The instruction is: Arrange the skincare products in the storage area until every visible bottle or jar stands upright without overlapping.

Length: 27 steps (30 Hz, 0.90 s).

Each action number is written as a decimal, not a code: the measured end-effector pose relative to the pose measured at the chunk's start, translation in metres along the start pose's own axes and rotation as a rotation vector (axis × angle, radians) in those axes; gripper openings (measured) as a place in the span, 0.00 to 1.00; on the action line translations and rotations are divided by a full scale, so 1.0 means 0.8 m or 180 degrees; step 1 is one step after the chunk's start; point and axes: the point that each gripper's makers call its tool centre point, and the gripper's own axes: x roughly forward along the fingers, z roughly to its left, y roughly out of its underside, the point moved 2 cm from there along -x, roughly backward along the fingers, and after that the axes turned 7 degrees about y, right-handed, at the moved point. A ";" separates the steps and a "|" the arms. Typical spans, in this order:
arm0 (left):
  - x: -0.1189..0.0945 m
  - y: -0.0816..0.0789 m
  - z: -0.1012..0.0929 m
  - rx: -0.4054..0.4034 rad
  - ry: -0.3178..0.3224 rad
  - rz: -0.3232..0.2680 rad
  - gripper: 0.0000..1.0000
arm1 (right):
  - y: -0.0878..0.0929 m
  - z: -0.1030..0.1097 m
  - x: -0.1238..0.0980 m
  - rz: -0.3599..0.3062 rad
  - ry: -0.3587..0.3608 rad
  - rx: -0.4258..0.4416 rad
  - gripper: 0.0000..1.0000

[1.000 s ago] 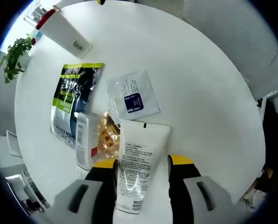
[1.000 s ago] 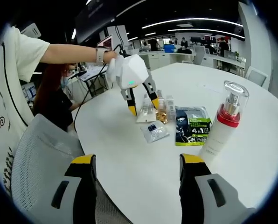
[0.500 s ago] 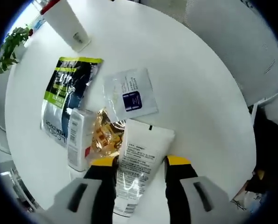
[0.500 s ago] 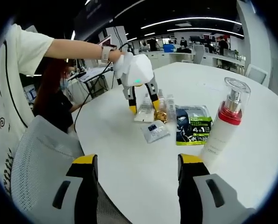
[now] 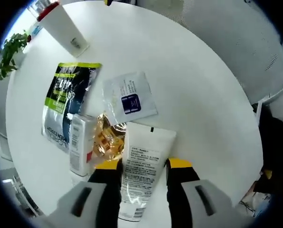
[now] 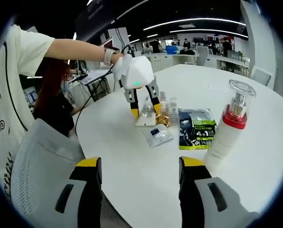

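Little is changing over the last second: the left tool (image 5: 137,167) is staying low over the lying white tube (image 5: 140,168), its yellow-tipped jaws sitting on either side of the tube body, and the view is only drifting slightly. Whether the jaws are pinching the tube or merely flanking it, I cannot tell. In the right gripper view the left tool (image 6: 144,111) is staying planted on the product cluster while the right tool (image 6: 139,163) is keeping back, jaws spread, holding nothing.

For the task, the tube is lying flat on the desk (image 5: 198,85), so standing it up is not yet done. Beside it are lying a small white box (image 5: 78,147), a gold crinkled packet (image 5: 106,137), a clear sachet (image 5: 128,97) and a green-and-black mask pack (image 5: 64,102). The red-collared pump bottle (image 6: 229,128) is already standing upright, apart from the cluster.

The desk is round, white and glossy. Around it are showing an open office, ceiling light strips, mesh chairs, a person's sleeve.
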 end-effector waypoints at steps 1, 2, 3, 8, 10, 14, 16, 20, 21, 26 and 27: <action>0.000 0.001 0.000 -0.0051 -0.0029 0.0006 0.30 | 0.000 0.000 -0.001 -0.0004 0.0004 0.0003 0.65; -0.001 0.001 0.000 -0.0069 -0.0049 0.0005 0.30 | 0.000 0.000 -0.001 -0.0004 0.0008 0.0003 0.65; -0.001 0.002 -0.001 -0.0081 -0.0082 -0.0014 0.29 | -0.001 -0.001 -0.002 -0.0012 0.0020 -0.0005 0.65; -0.004 0.006 -0.002 -0.0336 -0.0289 -0.0152 0.28 | 0.000 0.003 -0.003 -0.0020 0.0002 0.0011 0.65; -0.005 0.003 -0.005 -0.0433 -0.0357 -0.0240 0.28 | -0.001 0.005 -0.002 -0.0017 -0.0011 -0.0011 0.65; -0.005 -0.005 -0.012 -0.0512 -0.0434 -0.0370 0.28 | 0.000 0.007 0.002 0.0018 -0.0042 -0.0119 0.66; -0.007 -0.011 -0.015 -0.0590 -0.0484 -0.0479 0.28 | -0.001 0.007 0.003 0.0018 -0.0035 -0.0141 0.66; -0.022 -0.022 -0.014 -0.0715 -0.0691 -0.0717 0.28 | -0.004 0.008 0.006 -0.0017 -0.0040 -0.0144 0.65; -0.026 -0.024 -0.013 -0.0762 -0.0730 -0.0778 0.28 | -0.005 0.008 0.007 -0.0031 -0.0040 -0.0145 0.65; -0.050 -0.033 -0.011 -0.0973 -0.1009 -0.1124 0.28 | -0.007 0.005 0.010 -0.0048 0.0013 -0.0173 0.61; -0.054 -0.035 -0.011 -0.1027 -0.1045 -0.1187 0.28 | -0.007 0.005 0.011 -0.0055 0.0016 -0.0164 0.61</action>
